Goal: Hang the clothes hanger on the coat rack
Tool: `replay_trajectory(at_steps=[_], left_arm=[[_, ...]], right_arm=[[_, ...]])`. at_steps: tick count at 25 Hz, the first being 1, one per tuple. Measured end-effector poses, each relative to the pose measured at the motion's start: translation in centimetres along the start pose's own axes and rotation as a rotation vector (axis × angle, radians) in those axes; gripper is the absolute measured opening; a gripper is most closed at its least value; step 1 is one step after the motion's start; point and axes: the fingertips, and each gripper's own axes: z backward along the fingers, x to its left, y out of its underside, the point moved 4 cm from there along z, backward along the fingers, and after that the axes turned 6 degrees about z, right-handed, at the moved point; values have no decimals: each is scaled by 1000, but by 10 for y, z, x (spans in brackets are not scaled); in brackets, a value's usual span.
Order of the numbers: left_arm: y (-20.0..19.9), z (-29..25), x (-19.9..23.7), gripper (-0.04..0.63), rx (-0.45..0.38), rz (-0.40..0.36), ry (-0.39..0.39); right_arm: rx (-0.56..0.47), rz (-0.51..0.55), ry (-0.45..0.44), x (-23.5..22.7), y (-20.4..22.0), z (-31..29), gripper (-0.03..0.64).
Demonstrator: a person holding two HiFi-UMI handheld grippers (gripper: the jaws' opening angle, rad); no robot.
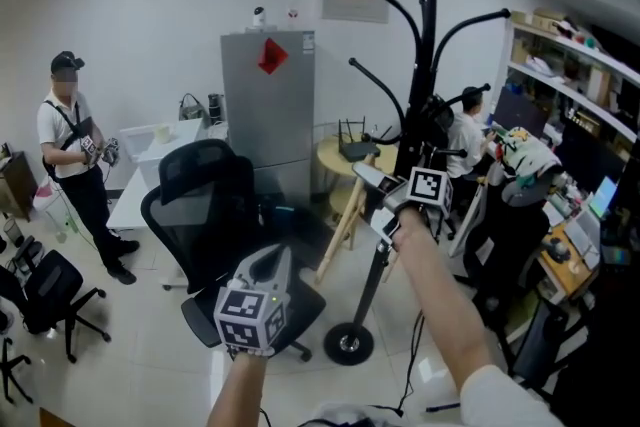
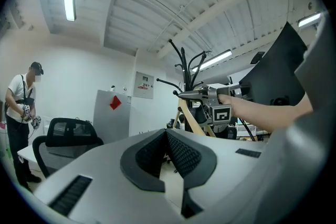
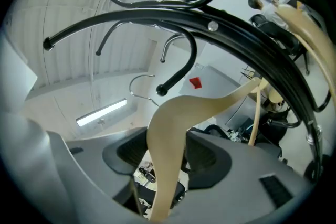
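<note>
A pale wooden clothes hanger [image 3: 173, 134] stands between the jaws of my right gripper [image 3: 168, 150], which is shut on its bent middle. Its thin wire hook [image 3: 137, 84] hangs in the air just left of a knobbed arm tip [image 3: 161, 91] of the black coat rack [image 3: 210, 23], not touching it. In the head view the right gripper [image 1: 368, 177] is raised against the coat rack [image 1: 425, 105]. My left gripper [image 1: 272, 260] is lower and nearer me, over the chair. Its pads [image 2: 181, 152] meet at the tips with nothing held. From there the hanger [image 2: 195, 122] shows under the right gripper [image 2: 184, 94].
A black office chair [image 1: 205, 190] stands left of the rack's round base [image 1: 348, 343], with a grey fridge [image 1: 268, 100] behind it. A small round table [image 1: 345, 155] is by the rack. One person [image 1: 75, 145] stands at the far left; another [image 1: 468, 130] sits at cluttered desks on the right.
</note>
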Motion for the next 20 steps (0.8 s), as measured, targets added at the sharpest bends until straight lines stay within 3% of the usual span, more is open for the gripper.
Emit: replay_trajectory(at_steps=[7, 20], left_arm=[[4, -6, -11, -6, 7, 6, 2], [21, -14, -12, -6, 36, 25, -17]], right_arm=[[-31, -40, 48, -26, -19, 6, 250], [-42, -107, 108, -56, -10, 2, 250]])
